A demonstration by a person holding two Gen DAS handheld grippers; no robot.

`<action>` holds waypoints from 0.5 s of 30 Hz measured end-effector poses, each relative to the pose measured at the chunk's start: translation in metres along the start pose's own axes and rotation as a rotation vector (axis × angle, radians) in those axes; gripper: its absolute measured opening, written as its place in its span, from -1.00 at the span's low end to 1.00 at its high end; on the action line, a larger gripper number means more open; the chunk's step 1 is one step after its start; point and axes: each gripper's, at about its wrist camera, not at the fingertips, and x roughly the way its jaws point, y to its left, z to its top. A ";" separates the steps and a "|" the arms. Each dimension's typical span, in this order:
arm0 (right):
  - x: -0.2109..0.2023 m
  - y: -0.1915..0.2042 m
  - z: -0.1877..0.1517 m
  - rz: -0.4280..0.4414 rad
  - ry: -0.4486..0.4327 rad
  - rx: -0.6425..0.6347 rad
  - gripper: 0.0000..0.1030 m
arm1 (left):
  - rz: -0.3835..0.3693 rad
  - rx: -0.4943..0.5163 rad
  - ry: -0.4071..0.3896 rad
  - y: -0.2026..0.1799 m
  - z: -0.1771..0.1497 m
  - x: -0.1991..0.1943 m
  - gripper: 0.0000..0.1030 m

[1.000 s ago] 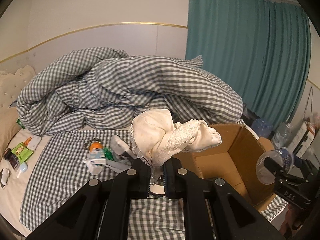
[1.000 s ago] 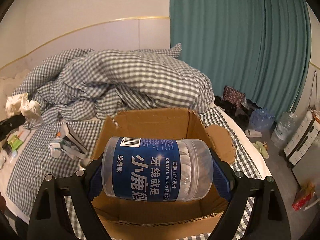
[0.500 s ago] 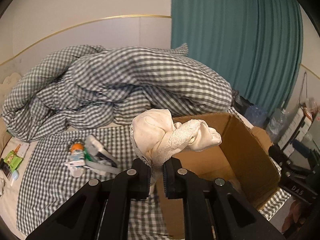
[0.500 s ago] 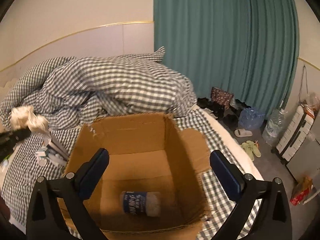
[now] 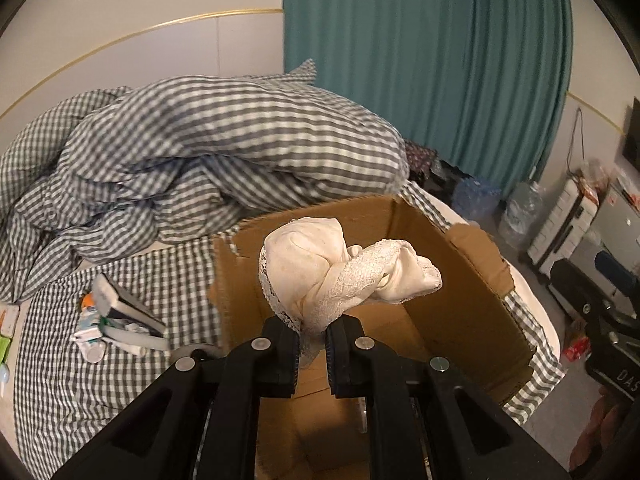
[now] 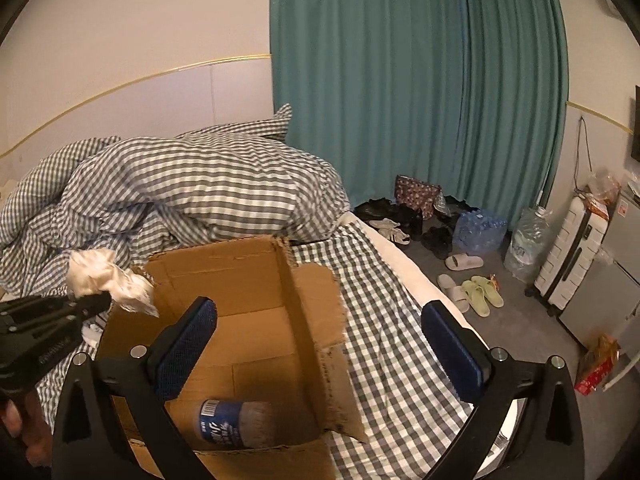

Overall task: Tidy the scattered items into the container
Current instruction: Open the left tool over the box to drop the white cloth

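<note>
My left gripper (image 5: 313,336) is shut on a crumpled cream lace cloth (image 5: 340,268) and holds it over the near-left edge of the open cardboard box (image 5: 472,292). In the right wrist view the cloth (image 6: 108,276) hangs at the box's left rim (image 6: 224,256). My right gripper (image 6: 320,336) is open and empty above the box. The clear jar with a blue label (image 6: 236,424) lies on its side on the box floor. Scattered small items (image 5: 116,320) lie on the checked sheet left of the box.
A bunched checked duvet (image 5: 208,152) lies behind the box. The bed edge runs along the right of the box; beyond it the floor holds slippers (image 6: 476,288), water bottles (image 6: 524,244) and a white suitcase (image 6: 572,248). A teal curtain (image 6: 420,80) hangs at the back.
My right gripper opened and let the jar fall into the box, then drew back. My left gripper carried the cloth rightward to over the box.
</note>
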 end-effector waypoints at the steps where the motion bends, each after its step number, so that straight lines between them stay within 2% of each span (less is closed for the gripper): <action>1: 0.000 -0.001 -0.001 -0.002 0.000 0.003 0.99 | -0.004 0.006 0.006 -0.003 -0.001 0.003 -0.77; 2: 0.000 -0.002 -0.001 -0.003 0.001 0.006 0.99 | -0.009 0.013 0.017 -0.007 -0.002 0.007 -0.75; 3: 0.001 -0.003 -0.001 -0.005 0.002 0.009 0.99 | -0.011 0.018 0.026 -0.010 -0.003 0.009 -0.62; 4: 0.001 -0.005 -0.002 -0.006 0.003 0.011 0.99 | -0.014 0.022 0.037 -0.012 -0.003 0.012 -0.37; 5: 0.001 -0.006 -0.002 -0.006 0.003 0.013 0.99 | -0.016 0.027 0.041 -0.014 -0.004 0.013 -0.23; 7: 0.000 -0.007 -0.002 -0.007 0.001 0.015 0.99 | -0.017 0.030 0.027 -0.015 -0.006 0.010 0.35; 9: 0.000 -0.007 -0.001 -0.007 -0.001 0.015 0.99 | -0.017 0.027 0.007 -0.015 -0.006 0.005 0.58; 12: -0.003 -0.004 -0.001 -0.004 -0.006 0.015 0.99 | -0.018 0.020 -0.013 -0.011 -0.004 0.000 0.79; 15: -0.006 0.002 0.000 0.001 -0.010 0.007 0.99 | -0.010 0.012 -0.027 -0.005 -0.003 -0.007 0.84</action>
